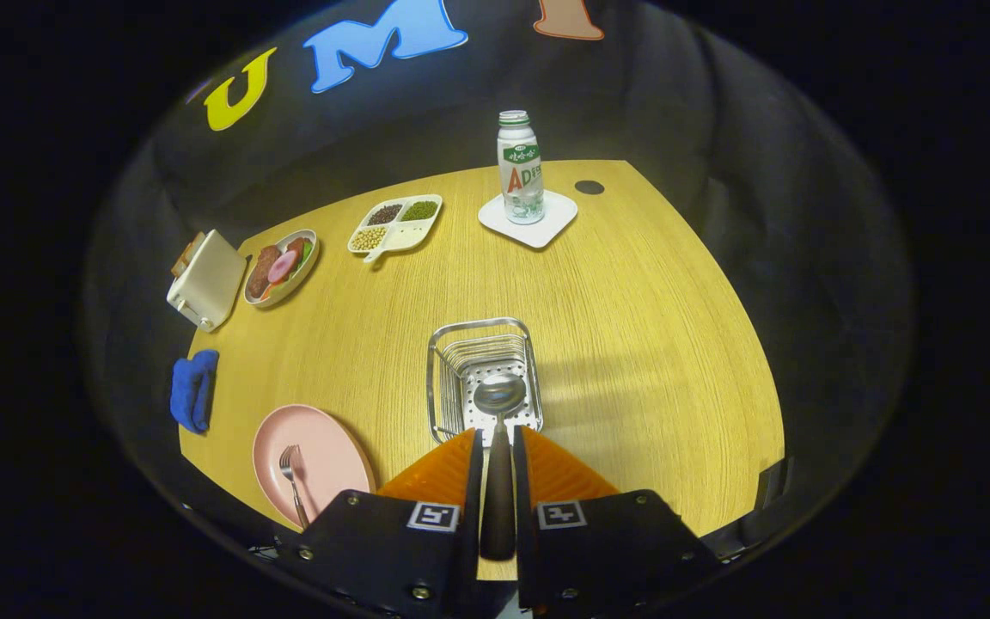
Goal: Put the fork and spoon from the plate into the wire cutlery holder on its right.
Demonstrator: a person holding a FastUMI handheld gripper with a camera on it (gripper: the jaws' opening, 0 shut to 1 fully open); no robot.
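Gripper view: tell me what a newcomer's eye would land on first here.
First, the spoon, its handle clamped between the fingers of the gripper and its bowl held over the wire cutlery holder. Next, the pink plate beside the holder, with the fork lying on it. Beyond them, a bottle stands on a white coaster.

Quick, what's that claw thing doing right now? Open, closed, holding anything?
Gripper: closed on the spoon by its handle, bowl poking out ahead of the fingers over the wire cutlery holder.

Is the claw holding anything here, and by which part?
Yes: the claw is shut on the spoon, gripping its dark handle, bowl pointing ahead over the wire holder.
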